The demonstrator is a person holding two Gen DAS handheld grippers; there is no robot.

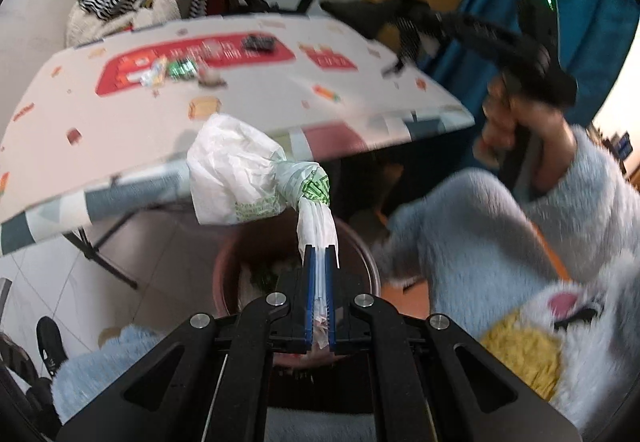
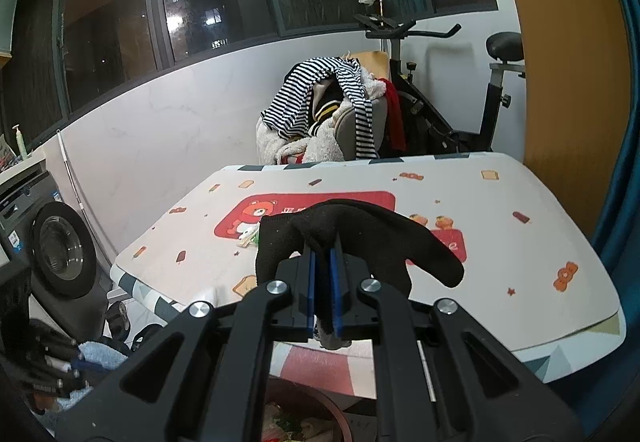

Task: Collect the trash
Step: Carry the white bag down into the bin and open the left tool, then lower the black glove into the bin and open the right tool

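A white plastic bag (image 1: 236, 173) with green print hangs from its twisted neck, and my left gripper (image 1: 319, 248) is shut on that neck. The bag sits just above a reddish-brown bin (image 1: 228, 262) that stands on the floor by the table's edge and holds some scraps. My right gripper (image 2: 323, 248) is shut on a black sock (image 2: 360, 230), which drapes over its fingertips above the table (image 2: 500, 262). In the left wrist view the sock (image 1: 384, 13) appears blurred at the upper right, above the hand (image 1: 516, 129) that holds the gripper. Small wrappers (image 1: 168, 69) lie on the table.
A small black object (image 1: 260, 41) lies farther back on the table. Behind it are a chair piled with clothes (image 2: 328, 113) and an exercise bike (image 2: 440, 113). A washing machine (image 2: 56, 242) stands at the left. The person's fluffy blue sleeve (image 1: 480, 222) is beside the bin.
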